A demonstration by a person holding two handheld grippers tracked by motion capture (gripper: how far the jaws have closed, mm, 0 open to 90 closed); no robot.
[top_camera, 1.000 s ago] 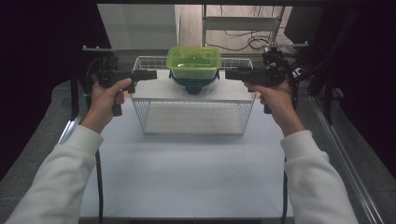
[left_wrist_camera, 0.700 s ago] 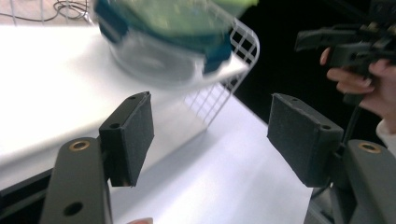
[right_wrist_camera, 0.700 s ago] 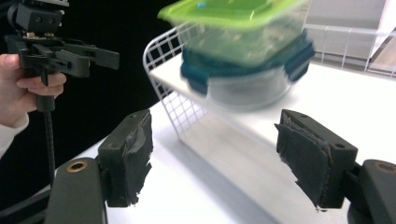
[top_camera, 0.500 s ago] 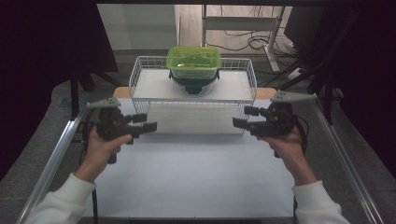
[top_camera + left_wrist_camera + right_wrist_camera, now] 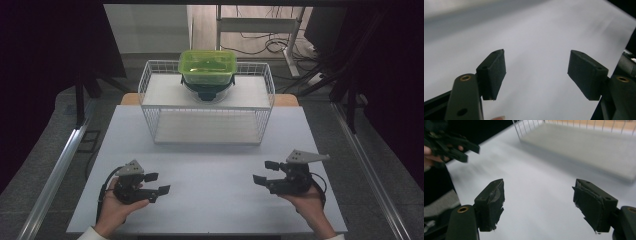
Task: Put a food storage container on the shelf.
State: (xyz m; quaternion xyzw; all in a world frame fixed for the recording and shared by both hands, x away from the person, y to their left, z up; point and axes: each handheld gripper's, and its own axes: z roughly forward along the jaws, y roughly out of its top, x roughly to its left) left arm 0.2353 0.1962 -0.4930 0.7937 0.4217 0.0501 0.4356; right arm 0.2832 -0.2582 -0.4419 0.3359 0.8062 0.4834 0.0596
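Both claws sit low over the table [image 5: 210, 165], left gripper [image 5: 156, 184] and right gripper [image 5: 262, 172] gaping wide, holding nothing. Green box [image 5: 207, 66] is way back on the wire rack [image 5: 150, 80].

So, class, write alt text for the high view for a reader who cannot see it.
Two hands hold open black claws, left claw and right claw, low over a white table, both empty. Beyond them a white wire rack carries a green lidded container on its top shelf.
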